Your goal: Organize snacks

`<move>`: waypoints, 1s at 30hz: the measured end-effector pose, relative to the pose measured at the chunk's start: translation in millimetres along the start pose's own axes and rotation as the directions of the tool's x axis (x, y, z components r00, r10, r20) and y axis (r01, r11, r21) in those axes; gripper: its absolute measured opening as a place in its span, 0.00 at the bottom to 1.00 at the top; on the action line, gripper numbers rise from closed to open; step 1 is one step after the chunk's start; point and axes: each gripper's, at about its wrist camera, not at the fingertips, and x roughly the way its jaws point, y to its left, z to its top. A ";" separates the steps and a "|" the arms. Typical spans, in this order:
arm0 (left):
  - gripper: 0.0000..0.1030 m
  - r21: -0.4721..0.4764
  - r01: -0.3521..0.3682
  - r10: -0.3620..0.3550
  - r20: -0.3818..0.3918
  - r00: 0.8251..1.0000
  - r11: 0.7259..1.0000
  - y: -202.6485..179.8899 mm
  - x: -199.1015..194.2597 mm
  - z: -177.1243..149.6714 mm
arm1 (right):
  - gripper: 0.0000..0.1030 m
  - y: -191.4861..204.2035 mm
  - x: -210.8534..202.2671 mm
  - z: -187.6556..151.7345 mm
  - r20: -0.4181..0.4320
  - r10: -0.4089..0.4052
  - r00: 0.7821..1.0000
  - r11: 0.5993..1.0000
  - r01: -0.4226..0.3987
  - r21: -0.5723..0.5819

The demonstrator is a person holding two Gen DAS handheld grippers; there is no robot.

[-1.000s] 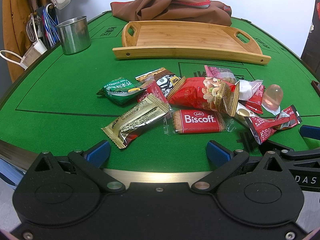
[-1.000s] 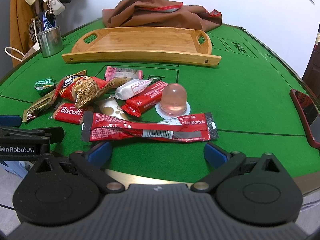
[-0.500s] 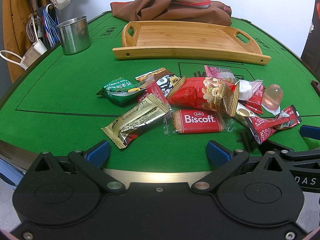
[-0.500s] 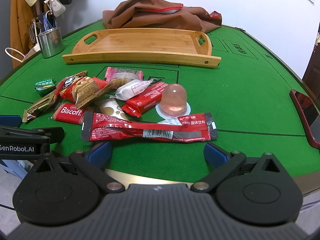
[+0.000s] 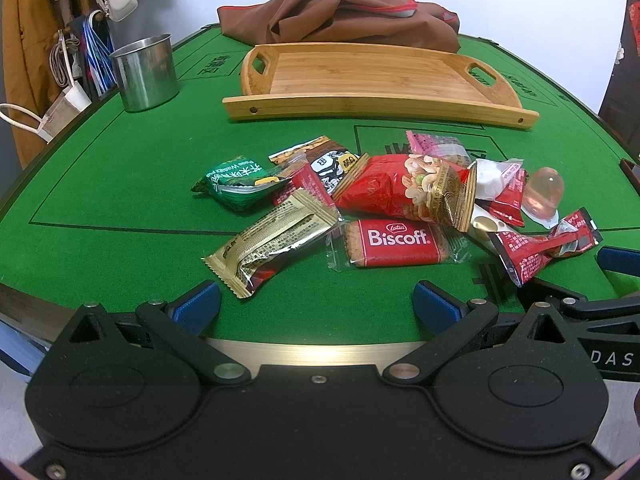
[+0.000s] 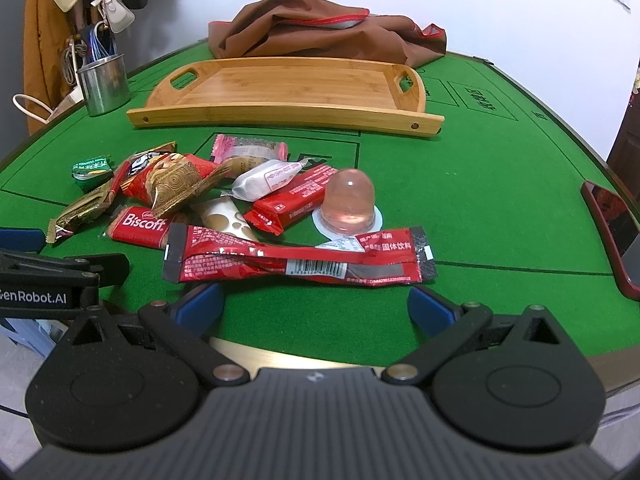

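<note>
- The left tool [image 5: 316, 306] hangs over the near edge of the green desk [image 5: 120, 184], its blue-tipped fingers [image 5: 198, 306] spread wide apart and grasping nothing.
- The right tool [image 6: 316, 306] sits just beside it over the same edge, likewise released, with blue fingertips [image 6: 428, 306] apart and nothing between them.
- The snacks lie in a loose heap on the desk in front of both tools, none of them in the wooden tray [image 5: 372, 76].
- Nearest the left tool are a gold foil bar [image 5: 272, 244] and a red Biscoff packet [image 5: 396, 242], side by side and almost touching.
- Behind them a green wasabi-pea packet [image 5: 236, 180] rests against a brown and black packet [image 5: 320, 160]; a red nut bag [image 5: 408, 192] overlaps the Biscoff packet's far edge.
- Directly ahead of the right tool a long red drink-powder sachet [image 6: 296, 260] lies crosswise, its near edge close to the fingertips.
- A clear pink jelly cup [image 6: 348, 204] stands dome-up just behind the sachet, touching a red wafer bar [image 6: 296, 196]; a white wrapped sweet [image 6: 268, 178] lies on that bar.
- A pink packet [image 6: 248, 148] lies at the far side of the heap, nearest the tray.
- The tray stands empty beyond the heap, with a brown cloth bag [image 5: 340, 16] behind it and a steel cup [image 5: 146, 72] to its left.
- A red-cased phone [image 6: 612, 232] lies at the desk's right edge, well apart from the snacks.
</note>
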 end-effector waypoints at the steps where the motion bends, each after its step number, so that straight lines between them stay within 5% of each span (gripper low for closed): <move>1: 1.00 0.001 0.001 -0.001 0.001 1.000 1.000 0.3 0.9 0.4 | 1.00 0.1 -0.3 -0.4 0.001 0.000 1.000 1.000 0.000 0.000; 22: 1.00 0.022 0.030 -0.032 0.076 0.997 0.999 5.2 0.9 -9.5 | 1.00 -1.3 -5.7 -1.3 0.042 0.058 0.997 0.998 -0.058 -0.001; 30: 0.77 0.041 0.106 -0.110 0.119 0.987 0.994 6.3 -13.6 -3.7 | 1.00 2.3 -18.4 7.5 0.134 0.035 0.990 0.998 -0.028 -0.055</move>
